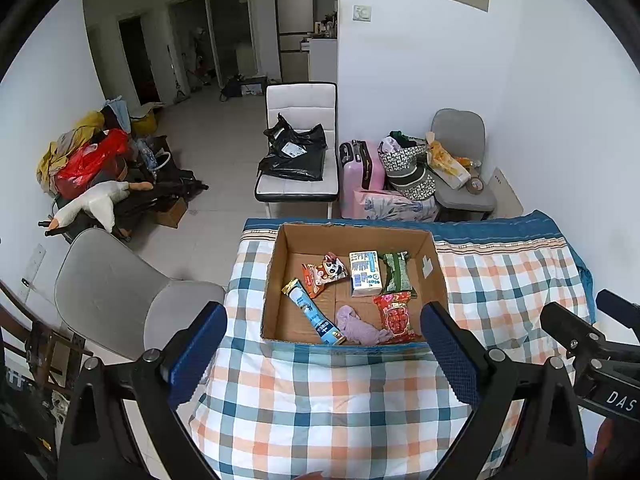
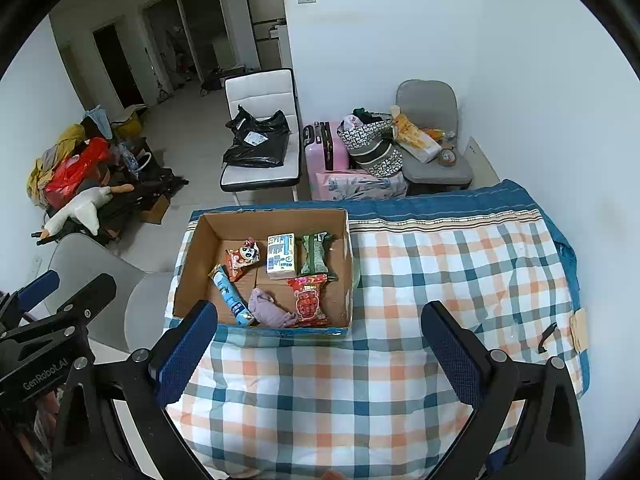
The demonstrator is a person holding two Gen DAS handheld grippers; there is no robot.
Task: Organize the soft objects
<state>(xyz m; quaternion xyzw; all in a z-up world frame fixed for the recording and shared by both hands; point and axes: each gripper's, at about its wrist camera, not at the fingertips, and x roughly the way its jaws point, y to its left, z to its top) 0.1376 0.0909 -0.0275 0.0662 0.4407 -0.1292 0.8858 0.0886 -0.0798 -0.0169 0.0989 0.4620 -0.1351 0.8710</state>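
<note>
crinkly packets and a soft purple cloth [image 1: 362, 327] fill the cardboard box [image 1: 276, 280].

Legible text, left wrist view: white letters "DAS" on the black body of the right gripper [image 1: 580, 344], at the picture's right edge; the word is cut off there.

Right wrist view: "GenRobot.AI" in light letters on the black body of the left gripper [image 2: 44, 300], at the left edge.

Packets in the box [image 2: 200, 276] carry print, too small to read. Label on black bag [image 2: 256, 142]: unreadable.
</note>
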